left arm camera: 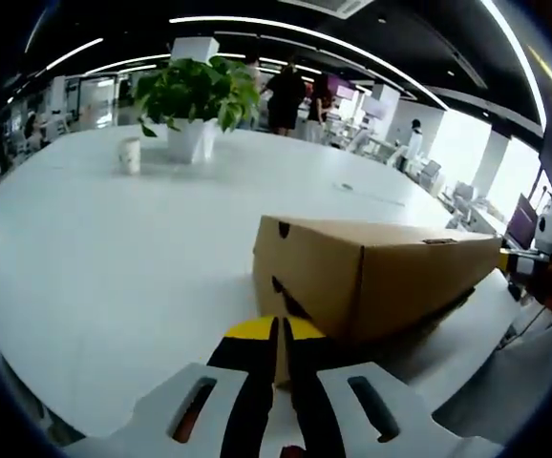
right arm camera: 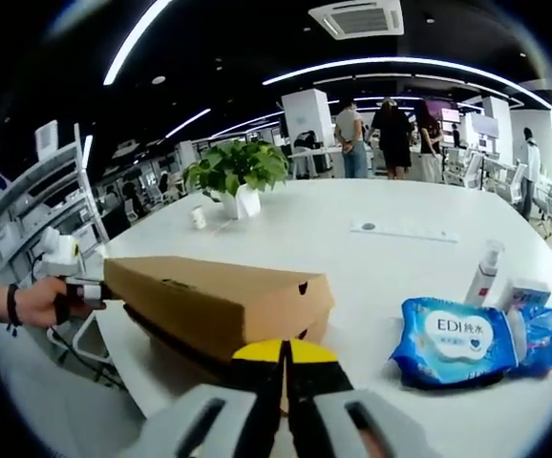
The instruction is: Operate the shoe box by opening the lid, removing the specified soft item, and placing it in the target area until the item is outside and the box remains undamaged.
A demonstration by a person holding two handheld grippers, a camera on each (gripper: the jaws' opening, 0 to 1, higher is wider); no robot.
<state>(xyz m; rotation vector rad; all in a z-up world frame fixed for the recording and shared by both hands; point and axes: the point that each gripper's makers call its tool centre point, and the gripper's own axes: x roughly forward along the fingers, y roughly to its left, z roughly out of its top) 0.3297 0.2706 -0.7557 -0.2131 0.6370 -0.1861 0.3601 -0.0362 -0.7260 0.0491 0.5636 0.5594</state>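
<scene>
A brown cardboard shoe box (left arm camera: 371, 272) lies on the white table (left arm camera: 114, 248), with a dark gap showing under its lid along the side. My left gripper (left arm camera: 278, 334), yellow-tipped, is shut at the box's near end, a thin strip of cardboard between its jaws. At the box's far end is the right gripper (left arm camera: 536, 262), held by a hand. In the right gripper view the box (right arm camera: 209, 296) runs to the left. My right gripper (right arm camera: 284, 355) is shut at its near end on a cardboard edge. The left gripper (right arm camera: 77, 289) meets the far end.
A blue wet-wipes pack (right arm camera: 457, 339), a spray bottle (right arm camera: 483, 272) and a small carton (right arm camera: 524, 291) lie to the right of the box. A potted plant (left arm camera: 195, 105) and a paper cup (left arm camera: 129, 155) stand further back. Several people (right arm camera: 391, 134) stand behind the table.
</scene>
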